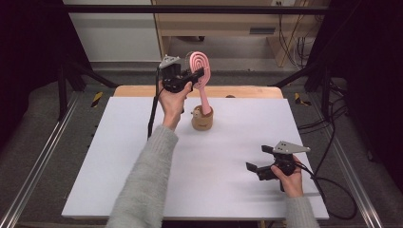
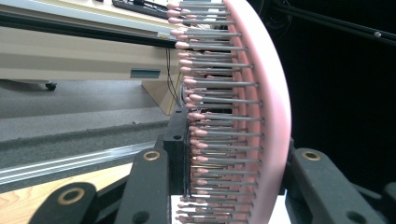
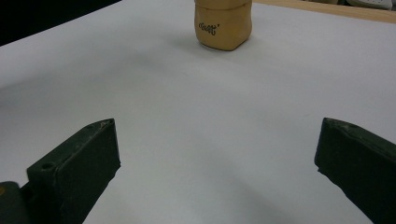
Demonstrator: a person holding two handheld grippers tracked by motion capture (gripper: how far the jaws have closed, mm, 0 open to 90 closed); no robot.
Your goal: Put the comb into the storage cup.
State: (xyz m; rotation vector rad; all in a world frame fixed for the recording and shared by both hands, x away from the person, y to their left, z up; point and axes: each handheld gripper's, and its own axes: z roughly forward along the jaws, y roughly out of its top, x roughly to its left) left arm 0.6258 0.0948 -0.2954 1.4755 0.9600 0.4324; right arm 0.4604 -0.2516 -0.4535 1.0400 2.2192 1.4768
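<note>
Two hand-held grippers are working over the white counter, and the tan holder standing on it is my landmark. The left hand-held gripper is raised above and just behind the holder, and its jaws are closing on the head of a pink hairbrush. In the left gripper view the brush head is sitting between the two jaws, one against the bristle side and one against the smooth back. The handle is pointing down, and its lower end is at the mouth of the holder; I cannot tell if it is already inside or only touching the rim.

I judge that the step in hand is either putting the brush into the holder or taking it out. The next move is calling for a straight vertical path, so that the handle is not tipping the light holder.

The right hand-held gripper is waiting near the front of the counter, well apart from the holder and to its right. Its jaws are standing wide open and holding nothing, with the holder far ahead of them.
</note>
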